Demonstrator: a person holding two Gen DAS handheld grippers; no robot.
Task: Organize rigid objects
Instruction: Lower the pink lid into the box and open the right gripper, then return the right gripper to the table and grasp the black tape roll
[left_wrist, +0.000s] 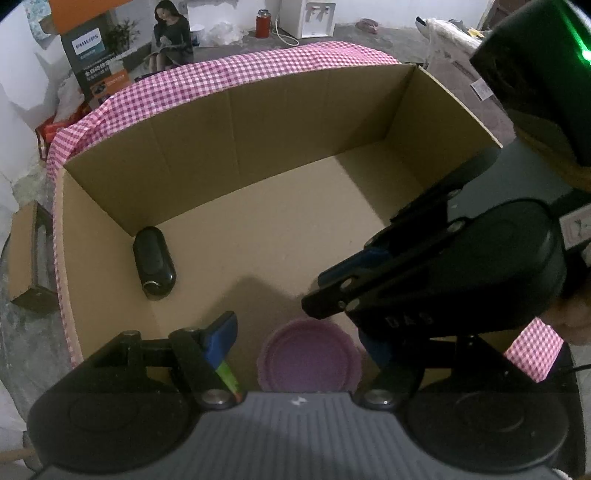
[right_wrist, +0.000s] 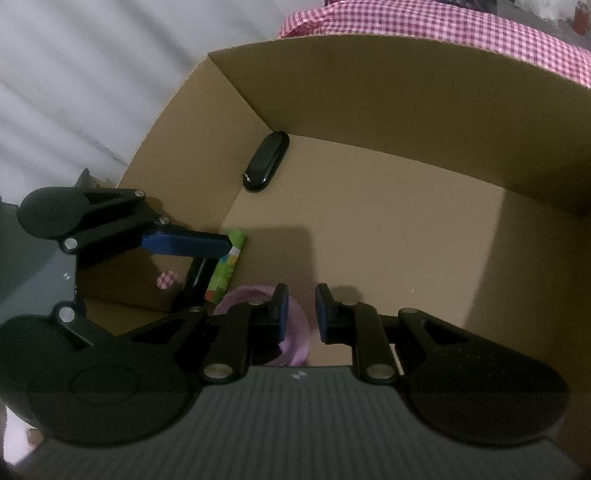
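The left tool (left_wrist: 295, 343) stands open inside the box (left_wrist: 280, 122), with a green stick (left_wrist: 229, 374) touching its left finger and not clamped; if the tool lifts or swings, the stick could tip over or get dragged against the near wall. The right tool (right_wrist: 300, 314) is also open and empty, and it crosses so near the left one that the two could knock together. In the box, from left: a black case (left_wrist: 154, 263) in the far-left corner, the stick, then a purple lid (left_wrist: 309, 356) near the front.
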